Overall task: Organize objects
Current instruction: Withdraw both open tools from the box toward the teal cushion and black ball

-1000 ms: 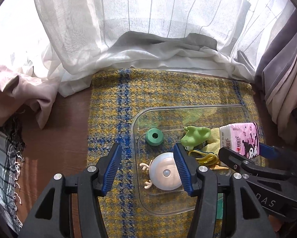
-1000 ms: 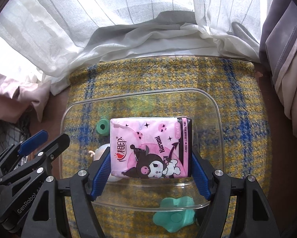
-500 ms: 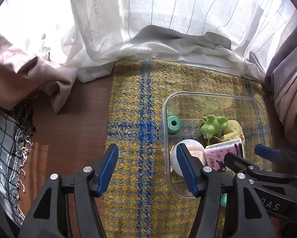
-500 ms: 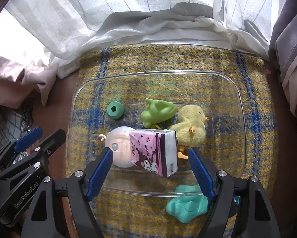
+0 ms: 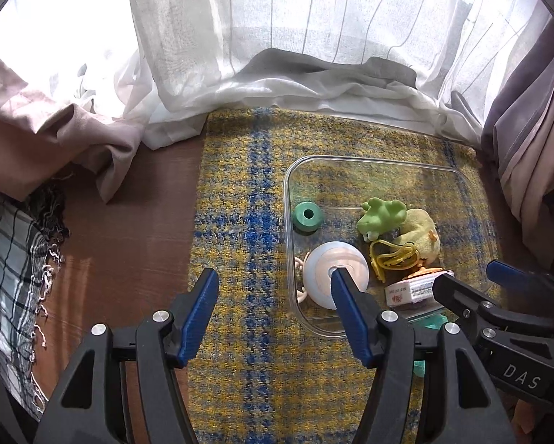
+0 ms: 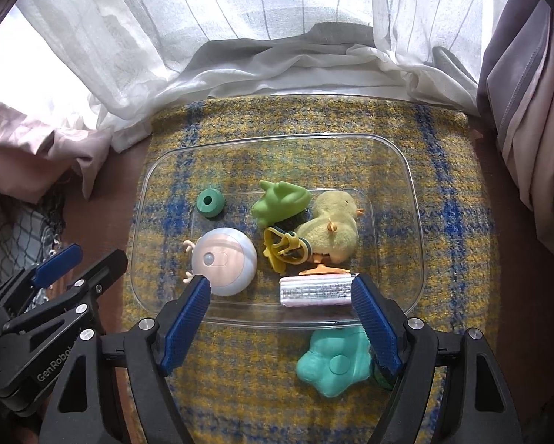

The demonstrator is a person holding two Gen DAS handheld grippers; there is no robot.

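A clear plastic tray [image 6: 406,170] sits on a yellow and blue plaid mat [image 6: 454,222]. In it lie a green ring [image 6: 210,203], a green frog toy [image 6: 280,203], a yellow chick plush [image 6: 332,229], a round white and pink toy [image 6: 225,261], a yellow clip [image 6: 280,249] and a pink tissue pack [image 6: 316,290] on its edge. My right gripper [image 6: 280,286] stands open just short of the pack, touching nothing. A teal star-shaped toy [image 6: 332,364] lies on the mat outside the tray. My left gripper [image 5: 273,281] is open and empty over the mat, left of the tray [image 5: 288,192].
White curtains [image 6: 277,37] hang behind the mat, with grey drapes [image 6: 529,111] on the right. Brown wooden tabletop [image 5: 129,240] shows left of the mat. A pink cloth [image 5: 36,148] and a chequered fringed cloth [image 5: 10,277] lie at the far left.
The right gripper let go of the pink tissue pack, which now lies in the tray, and drew back. The left gripper shifted left, off the tray, and its jaws widened a little.
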